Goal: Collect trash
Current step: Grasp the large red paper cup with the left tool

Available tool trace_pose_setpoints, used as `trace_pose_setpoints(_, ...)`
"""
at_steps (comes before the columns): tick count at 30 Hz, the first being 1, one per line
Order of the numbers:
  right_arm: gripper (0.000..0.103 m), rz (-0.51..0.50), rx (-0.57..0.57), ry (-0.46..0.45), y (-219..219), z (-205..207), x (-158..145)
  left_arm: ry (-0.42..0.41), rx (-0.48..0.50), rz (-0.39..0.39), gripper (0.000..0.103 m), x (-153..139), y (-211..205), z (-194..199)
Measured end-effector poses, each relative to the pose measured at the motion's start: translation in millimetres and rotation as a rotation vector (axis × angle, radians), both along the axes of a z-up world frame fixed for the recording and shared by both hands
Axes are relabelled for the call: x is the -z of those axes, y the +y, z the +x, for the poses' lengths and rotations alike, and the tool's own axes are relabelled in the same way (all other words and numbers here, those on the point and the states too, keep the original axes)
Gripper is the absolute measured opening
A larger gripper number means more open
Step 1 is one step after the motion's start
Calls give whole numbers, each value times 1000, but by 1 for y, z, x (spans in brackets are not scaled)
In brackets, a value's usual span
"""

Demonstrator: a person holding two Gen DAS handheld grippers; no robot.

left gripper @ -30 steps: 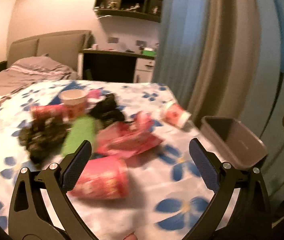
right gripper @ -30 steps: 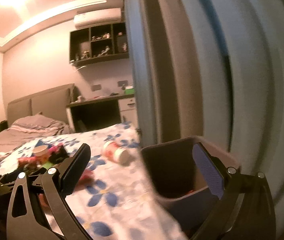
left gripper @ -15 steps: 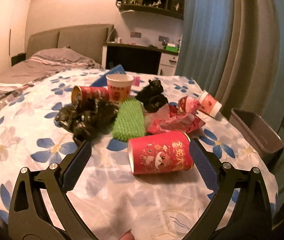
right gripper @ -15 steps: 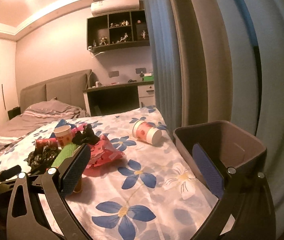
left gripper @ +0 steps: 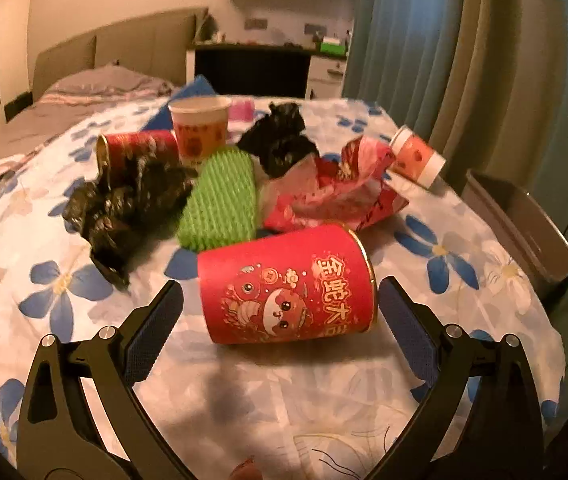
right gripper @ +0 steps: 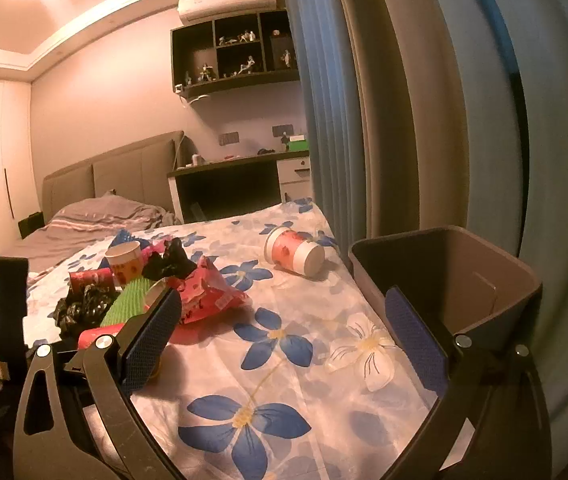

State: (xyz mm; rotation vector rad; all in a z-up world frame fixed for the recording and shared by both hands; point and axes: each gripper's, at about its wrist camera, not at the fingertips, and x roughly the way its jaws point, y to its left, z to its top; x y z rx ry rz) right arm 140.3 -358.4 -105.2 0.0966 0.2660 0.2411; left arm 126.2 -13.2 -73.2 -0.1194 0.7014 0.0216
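Left tool (left gripper: 279,306) is held with its jaws wide apart, framing the red paper cup (left gripper: 288,286) that lies on its side at lower centre of the left wrist view; no contact is seen yet. Right tool (right gripper: 281,330) is likewise spread and empty, with the grey trash bin (right gripper: 484,276) at the right of its frame, beside the flower-printed bed cover (right gripper: 284,360). More trash is piled behind the cup: a green foam net (left gripper: 219,200), crumpled black bags (left gripper: 131,200), a red wrapper (left gripper: 336,188), an upright paper cup (left gripper: 199,128) and a toppled cup (left gripper: 418,156) at upper right. For a clean pick, the jaws should probably be advanced until the pads straddle the cup's middle, then closed gently, since thin paper walls are likely to crush or roll on the soft cover.
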Motion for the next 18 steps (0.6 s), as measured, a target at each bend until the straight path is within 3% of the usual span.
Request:
trace_pose_setpoints(5, 98, 8, -11, 15, 0, 3, 2, 61, 7, -59, 95, 8, 7, 9)
trace_pose_setpoints(10, 98, 0, -21, 23, 2, 4, 3, 81, 20, -108, 84, 12, 14, 11)
trace_pose_setpoints(18, 98, -6, -40, 44, 8, 8, 3, 21, 20, -131, 84, 5, 26, -2)
